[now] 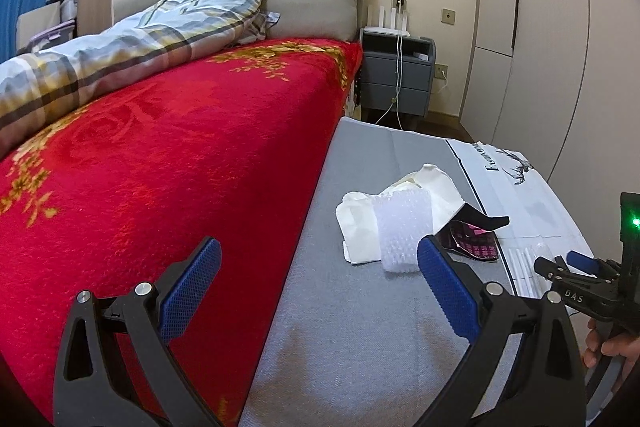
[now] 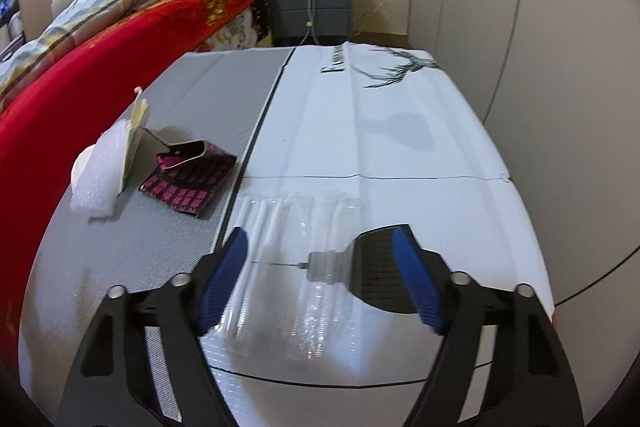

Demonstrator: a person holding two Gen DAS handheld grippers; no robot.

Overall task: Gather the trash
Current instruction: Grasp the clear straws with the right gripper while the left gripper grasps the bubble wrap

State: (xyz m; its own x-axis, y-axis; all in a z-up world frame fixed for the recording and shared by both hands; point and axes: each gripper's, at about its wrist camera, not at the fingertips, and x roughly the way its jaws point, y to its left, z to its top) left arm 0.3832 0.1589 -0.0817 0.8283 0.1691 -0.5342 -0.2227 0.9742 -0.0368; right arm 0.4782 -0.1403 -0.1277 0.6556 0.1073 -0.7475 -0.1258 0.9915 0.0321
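Trash lies on a grey and white mat [image 1: 352, 327] beside the bed. A piece of bubble wrap [image 1: 402, 231] leans on crumpled white paper [image 1: 360, 227], with a dark pink-patterned wrapper [image 1: 476, 243] to its right. My left gripper [image 1: 320, 291] is open and empty, hovering near the bubble wrap. My right gripper [image 2: 320, 279] is open above a clear plastic air-cushion sheet [image 2: 296, 267] on the white part of the mat [image 2: 400, 147]. The bubble wrap [image 2: 100, 175] and the wrapper [image 2: 188, 187] lie to its left. The right gripper also shows in the left wrist view [image 1: 576, 267].
A bed with a red floral blanket [image 1: 160, 167] and a plaid duvet [image 1: 120, 55] borders the mat on the left. A grey nightstand [image 1: 396, 79] with cables stands at the back. White wardrobe doors [image 1: 552, 47] line the right side.
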